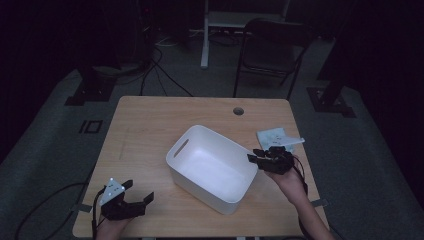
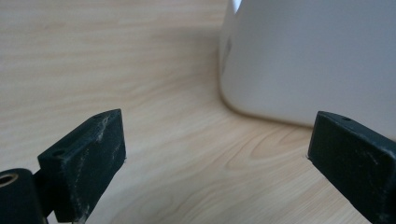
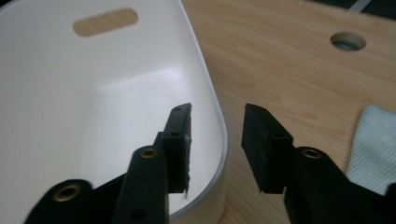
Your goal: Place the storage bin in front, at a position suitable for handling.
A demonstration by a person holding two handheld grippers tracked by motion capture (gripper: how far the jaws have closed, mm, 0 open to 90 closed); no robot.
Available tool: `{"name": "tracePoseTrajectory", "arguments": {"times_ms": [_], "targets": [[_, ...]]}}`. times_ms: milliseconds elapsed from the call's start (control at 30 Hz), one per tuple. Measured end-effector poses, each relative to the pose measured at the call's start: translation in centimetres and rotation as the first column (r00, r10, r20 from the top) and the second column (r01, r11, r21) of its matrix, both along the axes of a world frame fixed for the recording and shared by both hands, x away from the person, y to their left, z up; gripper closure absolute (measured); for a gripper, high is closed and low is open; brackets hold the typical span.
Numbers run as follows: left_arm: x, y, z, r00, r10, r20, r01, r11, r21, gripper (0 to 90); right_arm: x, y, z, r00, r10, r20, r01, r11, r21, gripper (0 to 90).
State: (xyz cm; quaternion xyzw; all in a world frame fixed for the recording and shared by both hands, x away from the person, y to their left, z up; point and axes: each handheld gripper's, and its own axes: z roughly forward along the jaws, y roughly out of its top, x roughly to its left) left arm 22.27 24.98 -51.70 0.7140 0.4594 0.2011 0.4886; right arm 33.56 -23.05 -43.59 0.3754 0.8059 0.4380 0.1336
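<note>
Straddling the near rim of the white bin (image 3: 93,107), the right gripper (image 3: 217,122) has its jaws partly spread with nothing pinched between them: one jaw hangs inside the bin, the other outside it over the bench (image 3: 280,70), and the rim runs through the gap. Whether either pad touches the plastic is hard to make out. Just beside the outer jaw lies a pale folded cloth (image 3: 373,144), cut off by the picture's right edge and partly hidden behind the gripper's body. Farther off, a round cable hole (image 3: 348,41) is sunk in the wood.

From the high view the right gripper (image 1: 267,156) sits at the bin's (image 1: 212,167) right-hand end, its dark body hard to separate from the hand (image 1: 292,182) behind it, with the cloth (image 1: 277,136) just beyond it.

The left gripper (image 2: 215,140) has its jaws spread wide and empty, low over bare wood, the bin's rounded corner (image 2: 303,60) near the far jaw but apart from it. Both jaws are cut off by the picture's lower edge. Seen from the high view, the left gripper (image 1: 134,192) rests near the bench's front left corner, well apart from the cloth; the forearm is cropped at the bottom.
</note>
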Motion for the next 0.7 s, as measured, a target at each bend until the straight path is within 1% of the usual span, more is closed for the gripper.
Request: {"name": "tracePoseTrajectory", "arguments": {"times_ms": [33, 100, 133, 167, 233, 367, 400, 433, 500, 533, 600, 667, 700], "targets": [[0.1, 0.0, 0.3, 1.0, 0.003, 0.008, -0.003, 1.0, 0.003, 4.2, -0.2, -0.1, 0.2, 1.0, -0.003, 0.009, 0.003, 1.0, 0.012, 59.0], [0.5, 0.0, 1.1, 0.9997, -0.006, 0.022, 0.007, 1.0, -0.003, 4.2, -0.6, -0.3, 0.7, 0.9998, -0.007, 0.021, 0.007, 0.999, 0.044, 51.3], [0.5, 0.0, 1.1, 0.9997, -0.006, 0.022, 0.007, 1.0, -0.003, 4.2, -0.8, -0.4, 0.9, 0.9994, -0.011, 0.032, 0.01, 0.999, 0.051, 50.1], [1.0, 0.0, 1.7, 0.9994, -0.01, 0.032, 0.01, 0.9999, -0.009, 4.2, -1.0, -0.3, 1.1, 0.999, -0.015, 0.043, 0.013, 0.999, 0.052, 46.8], [1.6, -0.2, 2.5, 0.9989, -0.018, 0.043, 0.019, 0.9998, -0.011, 4.2, -1.5, -0.3, 1.2, 0.9976, -0.028, 0.063, 0.024, 0.998, 0.059, 46.2], [2.9, -0.7, 4.0, 0.9968, -0.045, 0.066, 0.049, 0.9974, -0.054, 4.3, -2.0, -0.4, 1.1, 0.9963, -0.029, 0.08, 0.022, 0.996, 0.086, 45.9], [3.3, -0.9, 4.3, 0.9959, -0.059, 0.068, 0.063, 0.9965, -0.055, 5.3, -2.1, -0.5, 1.1, 0.9963, -0.036, 0.079, 0.028, 0.995, 0.092, 45.8], [3.6, -1.1, 4.5, 0.9956, -0.065, 0.067, 0.068, 0.9965, -0.048, 5.4, -2.2, -0.6, 1.0, 0.9967, -0.037, 0.073, 0.028, 0.993, 0.113, 43.7], [4.2, -1.6, 5.1, 0.9933, -0.087, 0.076, 0.09, 0.9951, -0.042, 5.4, -2.5, -0.8, 1.0, 0.9952, -0.06, 0.077, 0.05, 0.991, 0.121, 44.5], [4.5, -1.9, 5.4, 0.9925, -0.091, 0.082, 0.094, 0.9951, -0.033, 5.5, -2.7, -0.9, 1.0, 0.9948, -0.065, 0.078, 0.054, 0.99, 0.133, 44.4], [5.0, -2.3, 5.8, 0.9906, -0.102, 0.091, 0.105, 0.994, -0.032, 6.0, -3.1, -1.0, 1.0, 0.9922, -0.086, 0.09, 0.074, 0.989, 0.13, 43.8], [5.5, -2.6, 6.4, 0.9887, -0.111, 0.101, 0.115, 0.9924, -0.042, 7.2, -3.5, -1.0, 1.0, 0.9909, -0.096, 0.095, 0.083, 0.988, 0.129, 44.9], [5.8, -2.7, 6.7, 0.9876, -0.117, 0.105, 0.122, 0.9916, -0.043, 12.2, -3.6, -1.0, 1.0, 0.9892, -0.107, 0.099, 0.095, 0.988, 0.126, 47.6]]}}
